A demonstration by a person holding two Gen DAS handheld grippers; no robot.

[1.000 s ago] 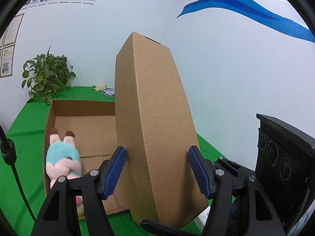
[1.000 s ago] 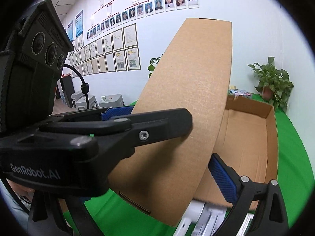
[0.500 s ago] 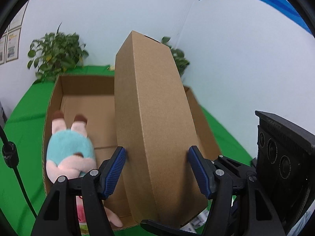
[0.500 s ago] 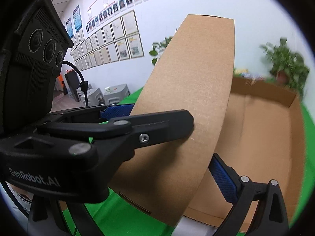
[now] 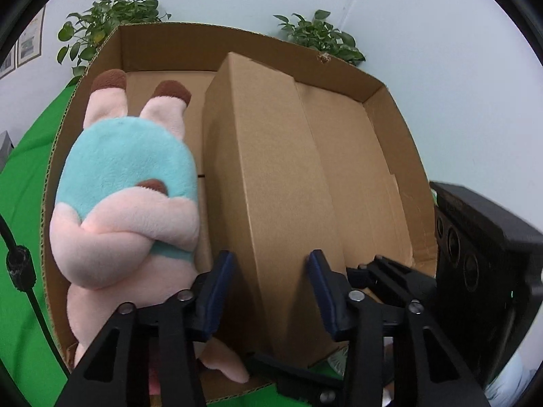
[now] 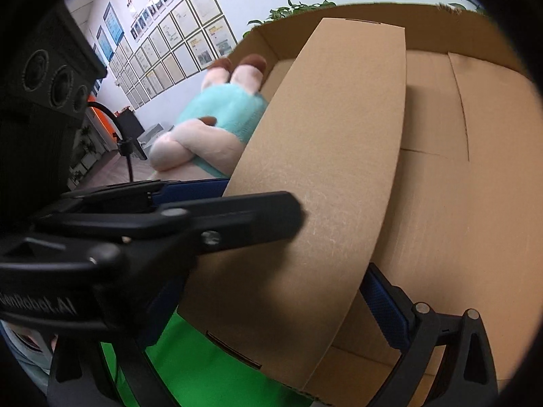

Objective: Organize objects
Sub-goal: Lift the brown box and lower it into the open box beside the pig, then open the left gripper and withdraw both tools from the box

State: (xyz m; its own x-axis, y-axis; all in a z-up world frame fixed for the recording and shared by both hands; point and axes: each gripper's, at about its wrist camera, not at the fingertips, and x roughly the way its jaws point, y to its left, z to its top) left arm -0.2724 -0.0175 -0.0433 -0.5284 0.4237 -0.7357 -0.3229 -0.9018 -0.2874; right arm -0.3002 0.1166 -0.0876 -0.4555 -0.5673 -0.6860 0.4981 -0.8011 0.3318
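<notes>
A long closed brown carton (image 5: 271,176) is held low inside a large open cardboard box (image 5: 390,108), beside a pink and teal plush toy (image 5: 129,183) that lies along the box's left side. My left gripper (image 5: 271,291) is shut on the carton's near end, one blue pad on each side. My right gripper (image 6: 298,257) also clamps the carton (image 6: 332,156) from the right; its far blue finger (image 6: 387,308) shows under the carton's edge. The plush (image 6: 217,115) and the open box (image 6: 475,203) also show in the right wrist view.
The open box stands on a green cloth (image 5: 23,176). Two potted plants (image 5: 101,30) stand behind it against a white wall. Framed papers (image 6: 190,47) hang on the left wall. A black cable (image 5: 20,271) runs at the left.
Both grippers have tipped the carton forward and lowered it from above the table into the open box, next to the plush. The grip on it has not changed.
</notes>
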